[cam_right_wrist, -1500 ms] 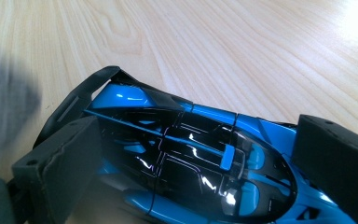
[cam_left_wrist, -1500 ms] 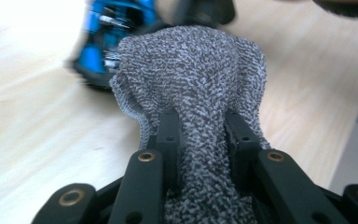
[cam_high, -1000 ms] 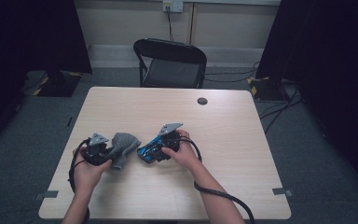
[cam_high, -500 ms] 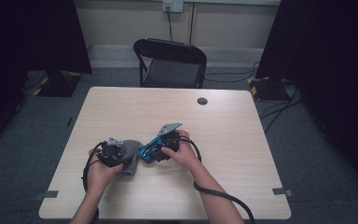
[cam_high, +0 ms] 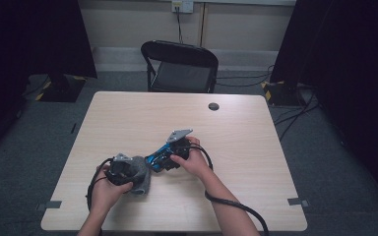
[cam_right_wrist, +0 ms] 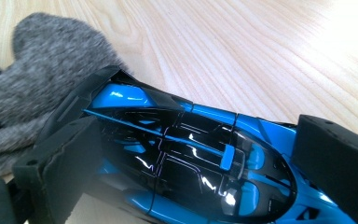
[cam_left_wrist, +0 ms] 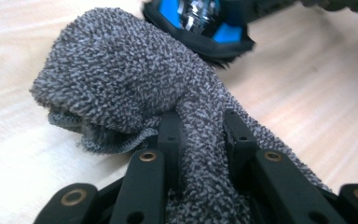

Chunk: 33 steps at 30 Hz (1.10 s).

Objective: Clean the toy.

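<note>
While the person's forearms come in from the near edge of the light wooden desk (cam_high: 256, 147), the left gripper (cam_high: 123, 172) sits closest to the body, and its black fingers (cam_left_wrist: 170, 135) are pressed tightly on a fold of the grey terry cloth (cam_left_wrist: 121, 88), which bulges out in front of them in a soft rounded lump and lies partly on the desk. Just beyond this lump, in the left gripper view, the tail of the glossy blue and black toy car (cam_left_wrist: 205, 23) is right at the cloth, touching it or almost touching it. The right gripper (cam_high: 170, 155) is a little farther from the person and holds this car (cam_right_wrist: 186, 158) across its body, with one black finger (cam_right_wrist: 60, 168) on each side; the fingers stand wide apart only because the car fills the space between them. From the high view the long axis of the car (cam_high: 158, 158) runs diagonally, from the right hand down towards the left hand, so the end of the car that points at the cloth (cam_high: 140, 173) is the nearest part to wipe. I judge that the work is wiping the car with the cloth, and that the coming move turns on this: the cloth lies at the low left end of the car, so the left hand, which is nearer, should slide the cloth along the diagonal axis up the body. Farther away stand a small dark round cap (cam_high: 213, 106) on the desk and a black folding chair (cam_high: 179, 66) behind it.
</note>
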Motion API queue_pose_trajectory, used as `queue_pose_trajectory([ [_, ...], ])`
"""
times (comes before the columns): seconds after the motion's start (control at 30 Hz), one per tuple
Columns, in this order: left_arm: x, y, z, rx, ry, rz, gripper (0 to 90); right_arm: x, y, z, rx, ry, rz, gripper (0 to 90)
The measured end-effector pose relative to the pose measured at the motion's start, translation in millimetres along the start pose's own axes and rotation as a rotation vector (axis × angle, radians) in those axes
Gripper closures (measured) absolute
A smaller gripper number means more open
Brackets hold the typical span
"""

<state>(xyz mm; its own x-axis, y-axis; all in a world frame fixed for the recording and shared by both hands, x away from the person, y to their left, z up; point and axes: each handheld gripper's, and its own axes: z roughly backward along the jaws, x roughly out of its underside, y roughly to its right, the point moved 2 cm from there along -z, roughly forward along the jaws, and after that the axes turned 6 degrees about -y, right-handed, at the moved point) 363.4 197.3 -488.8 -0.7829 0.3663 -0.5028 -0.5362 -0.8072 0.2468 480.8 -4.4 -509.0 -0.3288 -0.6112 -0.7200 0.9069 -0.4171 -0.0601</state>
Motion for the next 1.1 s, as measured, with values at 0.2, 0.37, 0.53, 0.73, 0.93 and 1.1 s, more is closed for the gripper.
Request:
queue_pose_trajectory([
  [0.2, 6.3, 14.4, 0.3, 0.023, -0.015, -0.031, 72.9, -0.6, 0.6, 0.1, -0.002, -0.006, 0.000, 1.2],
  [0.37, 8.5, 25.9, -1.4, 0.035, -0.022, -0.065, 72.9, -0.6, 0.7, 0.2, -0.003, -0.007, 0.000, 1.2],
  [0.53, 9.3, 33.9, -2.5, 0.056, -0.034, -0.085, 72.9, -0.3, 1.0, 0.2, -0.003, -0.003, 0.002, 1.3],
  [0.73, 7.3, 46.1, -5.2, 0.069, -0.053, -0.147, 72.7, 0.0, 0.9, 0.2, -0.002, 0.001, 0.001, 1.3],
  [0.93, 4.7, 56.5, -6.8, 0.103, -0.060, -0.190, 72.6, -0.1, 0.6, 0.1, -0.001, -0.001, 0.000, 1.3],
  [1.1, -1.6, 71.3, -4.7, 0.137, -0.064, -0.266, 72.5, -0.1, 0.3, -0.1, -0.002, 0.001, 0.000, 1.2],
])
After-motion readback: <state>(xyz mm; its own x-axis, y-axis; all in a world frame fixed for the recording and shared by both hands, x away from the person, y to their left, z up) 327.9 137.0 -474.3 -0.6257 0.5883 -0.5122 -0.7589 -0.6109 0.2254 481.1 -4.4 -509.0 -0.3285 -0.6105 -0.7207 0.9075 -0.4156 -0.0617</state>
